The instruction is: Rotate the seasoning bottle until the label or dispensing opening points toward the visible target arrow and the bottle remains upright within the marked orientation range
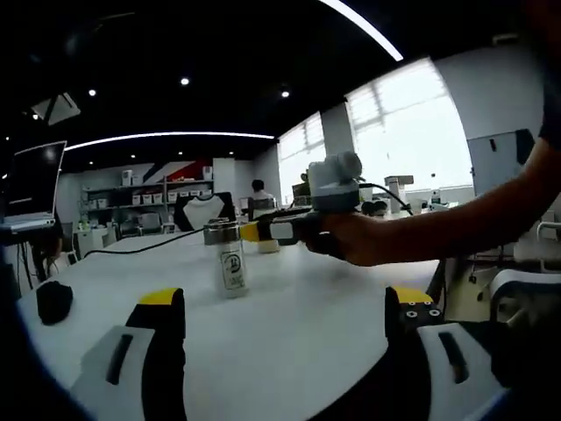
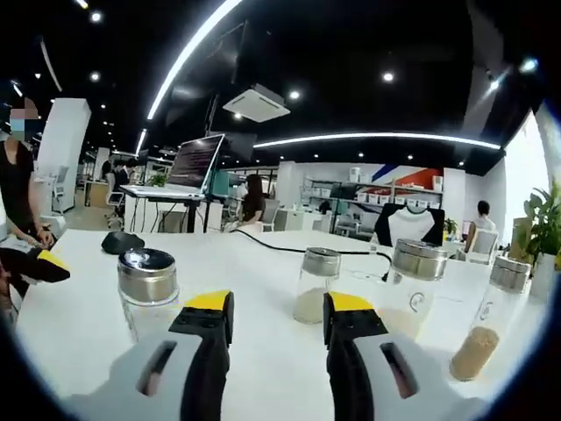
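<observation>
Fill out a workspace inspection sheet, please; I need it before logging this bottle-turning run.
Surface: white table, bare in front.
Job's things: four seasoning bottles upright in the right gripper view, the leftmost steel-capped; no target arrow seen.
Clutter: black object near the table edge.
Grippers: left gripper open, right gripper open; neither holds anything.
Cables: black cable across the table.
Surroundings: laptop on a desk, shelves, seated people.
</observation>
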`<move>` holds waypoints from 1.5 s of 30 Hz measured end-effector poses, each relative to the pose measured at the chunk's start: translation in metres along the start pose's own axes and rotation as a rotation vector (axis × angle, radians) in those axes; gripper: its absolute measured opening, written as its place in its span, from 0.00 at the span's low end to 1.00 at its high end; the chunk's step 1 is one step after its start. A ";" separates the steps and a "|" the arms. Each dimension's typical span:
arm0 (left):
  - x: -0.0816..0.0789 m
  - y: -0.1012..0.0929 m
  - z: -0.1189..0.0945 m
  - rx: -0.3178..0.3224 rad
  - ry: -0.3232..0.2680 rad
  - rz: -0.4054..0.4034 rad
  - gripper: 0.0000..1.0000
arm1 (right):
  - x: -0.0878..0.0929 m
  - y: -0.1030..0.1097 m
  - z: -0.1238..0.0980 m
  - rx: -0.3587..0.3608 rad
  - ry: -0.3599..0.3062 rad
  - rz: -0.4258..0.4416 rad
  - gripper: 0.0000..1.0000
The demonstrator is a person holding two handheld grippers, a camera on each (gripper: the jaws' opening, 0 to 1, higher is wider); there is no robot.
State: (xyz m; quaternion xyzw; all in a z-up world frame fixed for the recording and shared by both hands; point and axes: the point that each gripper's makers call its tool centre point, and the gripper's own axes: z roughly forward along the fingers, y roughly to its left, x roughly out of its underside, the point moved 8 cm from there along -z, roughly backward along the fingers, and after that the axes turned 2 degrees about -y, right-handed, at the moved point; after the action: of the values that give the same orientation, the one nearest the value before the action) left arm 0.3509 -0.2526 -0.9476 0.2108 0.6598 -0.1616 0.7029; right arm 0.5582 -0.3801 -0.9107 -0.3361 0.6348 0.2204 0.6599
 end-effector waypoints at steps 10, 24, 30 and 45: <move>0.004 0.000 0.003 -0.002 0.018 0.005 1.00 | 0.004 -0.005 0.016 0.034 0.073 -0.116 0.44; -0.004 -0.006 0.003 0.000 -0.014 0.021 1.00 | -0.006 -0.006 0.029 0.080 0.065 -0.121 0.39; -0.004 -0.011 0.003 0.008 -0.001 0.069 1.00 | -0.017 -0.007 0.033 0.091 0.053 -0.123 0.38; -0.002 -0.001 0.001 -0.017 0.007 0.088 1.00 | -0.005 -0.028 0.061 0.201 0.091 0.002 0.40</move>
State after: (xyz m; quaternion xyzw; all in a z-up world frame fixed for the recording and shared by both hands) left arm 0.3511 -0.2545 -0.9461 0.2341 0.6539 -0.1241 0.7087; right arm 0.6201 -0.3543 -0.9036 -0.2771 0.6835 0.1406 0.6605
